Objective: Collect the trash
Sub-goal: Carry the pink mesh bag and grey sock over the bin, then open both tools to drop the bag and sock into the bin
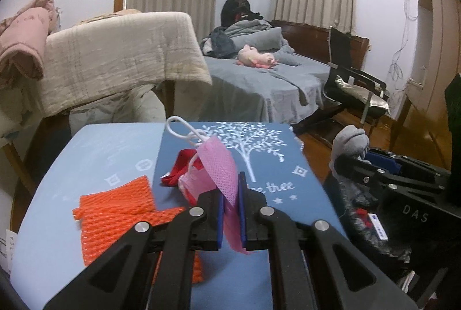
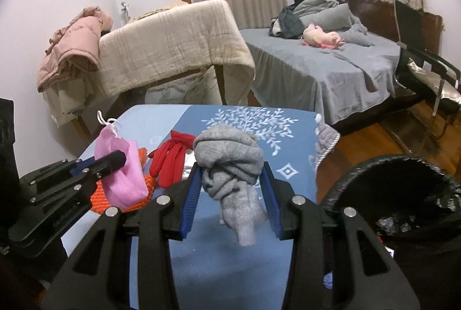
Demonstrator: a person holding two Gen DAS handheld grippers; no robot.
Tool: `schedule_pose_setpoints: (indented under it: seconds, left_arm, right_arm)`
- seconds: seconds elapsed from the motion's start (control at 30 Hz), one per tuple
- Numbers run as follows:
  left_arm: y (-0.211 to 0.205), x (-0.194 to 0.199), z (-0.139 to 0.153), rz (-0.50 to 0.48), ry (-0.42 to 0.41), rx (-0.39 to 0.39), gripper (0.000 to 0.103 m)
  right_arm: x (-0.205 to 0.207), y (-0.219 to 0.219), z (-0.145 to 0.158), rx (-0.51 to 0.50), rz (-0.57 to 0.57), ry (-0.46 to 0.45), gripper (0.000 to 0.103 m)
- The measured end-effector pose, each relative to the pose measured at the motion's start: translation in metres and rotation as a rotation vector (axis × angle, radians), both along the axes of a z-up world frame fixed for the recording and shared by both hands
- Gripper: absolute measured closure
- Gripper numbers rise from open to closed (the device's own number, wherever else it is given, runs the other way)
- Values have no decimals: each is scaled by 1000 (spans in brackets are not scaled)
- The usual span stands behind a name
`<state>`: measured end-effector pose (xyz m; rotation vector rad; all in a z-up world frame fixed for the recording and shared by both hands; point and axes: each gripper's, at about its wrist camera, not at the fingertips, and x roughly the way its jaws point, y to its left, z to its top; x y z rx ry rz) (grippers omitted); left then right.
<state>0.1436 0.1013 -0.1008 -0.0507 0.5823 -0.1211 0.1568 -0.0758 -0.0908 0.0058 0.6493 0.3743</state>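
Left gripper (image 1: 230,194): jaws nearly closed, pads clamped on a pink net (image 1: 220,165) with a white cord loop (image 1: 180,128), held up clear of the table (image 1: 95,148). Right gripper (image 2: 230,189): jaws partly open, pads pressing both sides of a grey sock (image 2: 230,157), also raised off the table, its tail hanging between the fingers.

Writing: the blue cloth (image 1: 288,160) on the table bears a white tree with script beneath, of which only "tree" reads clearly; the right gripper's body shows "DAS" in the left view. Other labels are too small to read.

Surroundings, largest first: a bed (image 2: 317,70) under grey covers with a pink plush toy (image 2: 321,39); a cream blanket (image 2: 173,47) draped over a frame behind the table; a black-lined bin (image 2: 403,186) just right of the table, beside the right gripper. Still on the table: an orange net (image 1: 115,212) and a red piece (image 2: 173,160), both partly hidden by the left gripper.
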Motion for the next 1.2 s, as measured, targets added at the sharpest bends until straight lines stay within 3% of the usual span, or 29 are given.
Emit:
schedule_pose_setpoints:
  seconds: [0.7, 1.2]
  left_arm:
    - [-99, -11, 21, -199, -43, -5, 95]
    - [-182, -8, 20, -365, -40, -12, 95]
  right_arm:
    - [-50, -97, 25, -27, -184, -57, 63]
    - [-76, -179, 17, -67, -345, -52, 63]
